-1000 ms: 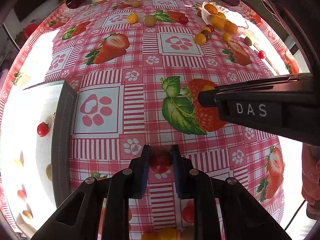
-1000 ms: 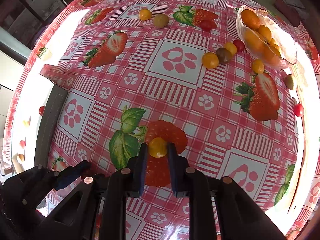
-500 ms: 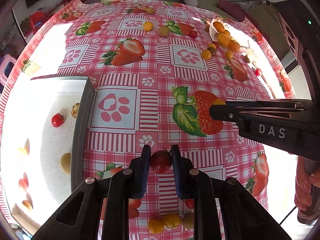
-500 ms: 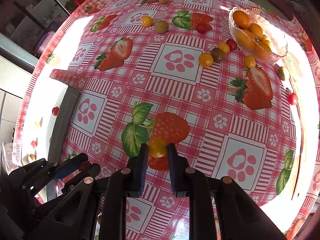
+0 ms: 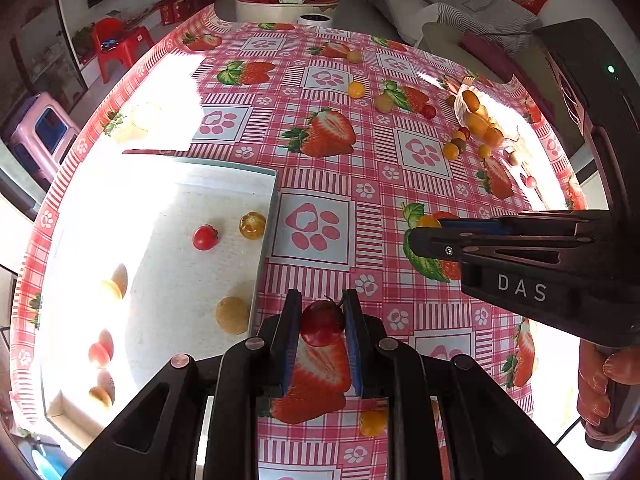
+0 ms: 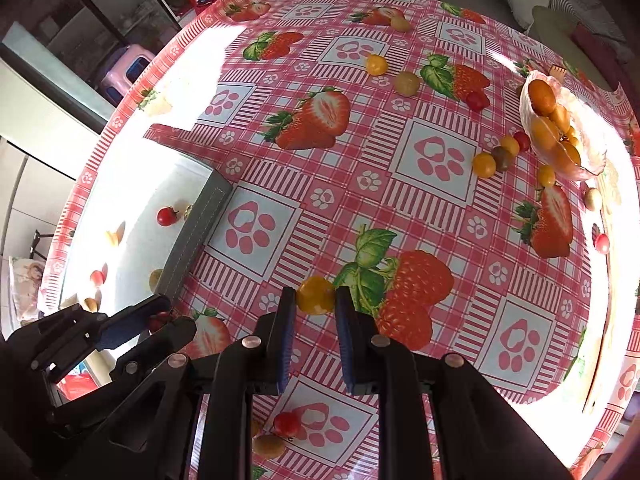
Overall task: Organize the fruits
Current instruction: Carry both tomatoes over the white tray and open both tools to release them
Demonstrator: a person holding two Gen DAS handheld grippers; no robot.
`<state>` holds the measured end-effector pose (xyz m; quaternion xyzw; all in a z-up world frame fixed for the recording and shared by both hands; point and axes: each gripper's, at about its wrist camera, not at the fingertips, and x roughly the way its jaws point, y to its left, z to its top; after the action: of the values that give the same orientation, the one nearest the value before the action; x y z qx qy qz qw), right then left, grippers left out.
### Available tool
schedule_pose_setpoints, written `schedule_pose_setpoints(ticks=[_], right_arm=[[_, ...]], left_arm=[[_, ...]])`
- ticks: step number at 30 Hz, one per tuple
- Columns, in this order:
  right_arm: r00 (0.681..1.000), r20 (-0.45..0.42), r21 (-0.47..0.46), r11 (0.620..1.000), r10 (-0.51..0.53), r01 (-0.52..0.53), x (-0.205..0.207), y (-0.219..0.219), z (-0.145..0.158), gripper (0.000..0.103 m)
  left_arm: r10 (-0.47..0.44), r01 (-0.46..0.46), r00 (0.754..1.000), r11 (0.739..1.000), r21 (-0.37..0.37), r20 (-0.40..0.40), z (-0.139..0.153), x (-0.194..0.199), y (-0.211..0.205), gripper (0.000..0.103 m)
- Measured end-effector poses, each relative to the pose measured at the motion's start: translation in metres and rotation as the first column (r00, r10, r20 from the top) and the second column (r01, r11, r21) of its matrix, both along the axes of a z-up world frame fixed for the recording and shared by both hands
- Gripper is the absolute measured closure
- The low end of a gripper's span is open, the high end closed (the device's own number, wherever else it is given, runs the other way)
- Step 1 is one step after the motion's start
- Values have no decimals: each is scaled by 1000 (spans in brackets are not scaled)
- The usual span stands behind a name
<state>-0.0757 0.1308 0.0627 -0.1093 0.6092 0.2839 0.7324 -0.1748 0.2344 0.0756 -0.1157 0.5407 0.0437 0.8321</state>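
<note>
My left gripper [image 5: 320, 312] is shut on a red cherry tomato [image 5: 321, 322], held above the tablecloth just right of the grey tray [image 5: 264, 240]. My right gripper [image 6: 314, 300] is shut on a yellow cherry tomato [image 6: 315, 295], held above the printed strawberry; it also shows in the left wrist view [image 5: 426, 236]. The left gripper shows in the right wrist view [image 6: 160, 318] at lower left. The tray holds a red tomato [image 5: 205, 237], a yellow one [image 5: 252, 225] and several more fruits. A glass bowl [image 6: 588, 148] of orange fruits stands at the far right.
Loose red, yellow and dark tomatoes [image 6: 490, 160] lie by the bowl, and others [image 6: 376, 65] farther back. A red tomato [image 6: 286, 423] and a yellow one [image 6: 269, 445] lie under the right gripper. The table edge curves close on the left and right.
Both grippers rose and drew back from the table with their tomatoes held. The tray now shows more fully on the left.
</note>
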Motion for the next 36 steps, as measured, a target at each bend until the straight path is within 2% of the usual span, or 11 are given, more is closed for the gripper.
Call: schedule_pose_setpoints(ticks=[15, 27, 36], right_arm=[[992, 11, 3, 992, 129, -129, -22, 90, 7, 81], [985, -17, 12, 986, 169, -169, -23, 148, -8, 82], [986, -31, 29, 986, 166, -165, -7, 183, -22, 82]], left_arm=[[134, -134, 991, 991, 28, 13, 3, -28, 84, 80], [188, -190, 982, 980, 67, 28, -9, -7, 141, 80], [229, -228, 973, 969, 94, -1, -32, 11, 174, 80]])
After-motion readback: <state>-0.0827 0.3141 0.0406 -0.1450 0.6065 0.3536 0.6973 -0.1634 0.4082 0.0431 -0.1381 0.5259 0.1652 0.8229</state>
